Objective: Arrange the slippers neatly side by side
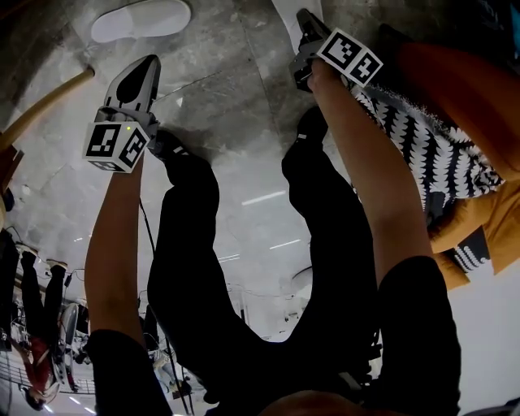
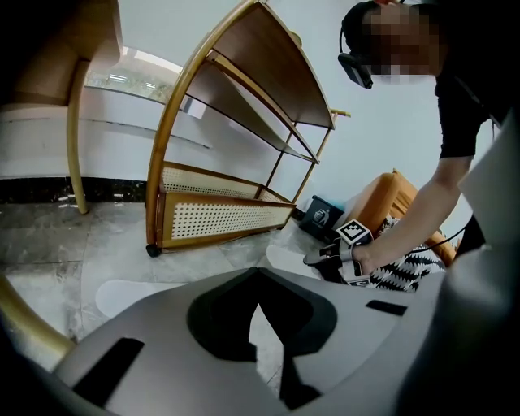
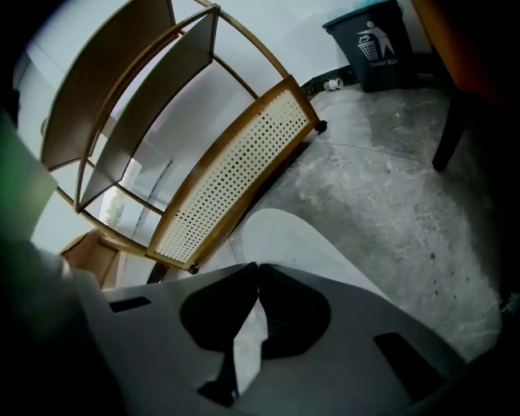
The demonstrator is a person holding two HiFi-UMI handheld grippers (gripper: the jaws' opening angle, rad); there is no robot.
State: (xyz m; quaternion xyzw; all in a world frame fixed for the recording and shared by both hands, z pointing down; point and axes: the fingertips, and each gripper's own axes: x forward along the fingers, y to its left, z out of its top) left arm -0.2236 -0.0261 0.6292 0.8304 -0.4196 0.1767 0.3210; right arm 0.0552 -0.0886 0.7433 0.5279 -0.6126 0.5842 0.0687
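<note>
Stone floor [image 1: 244, 106], shelf [image 3: 236, 171] behind. Right claw [image 3: 258, 266] pinches one slipper [image 3: 284, 236], probably to carry it beside the other slipper [image 1: 138, 20]. Left claw [image 2: 257, 270] closed, empty.

Materials and finish
Stone floor [image 1: 244, 97] grey, glossy; slipper [image 1: 140, 19] white, matt, smooth; shelf [image 3: 236, 171] lacquered wood, perforated woven panel

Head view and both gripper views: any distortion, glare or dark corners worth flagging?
Head view: strong fisheye bending, with bright streaks mirrored on the glossy floor. Left gripper view: the rack bows into curves, and the left edge falls dark. Right gripper view: black vignette in the corners, while the slipper is sharp and evenly lit.
</note>
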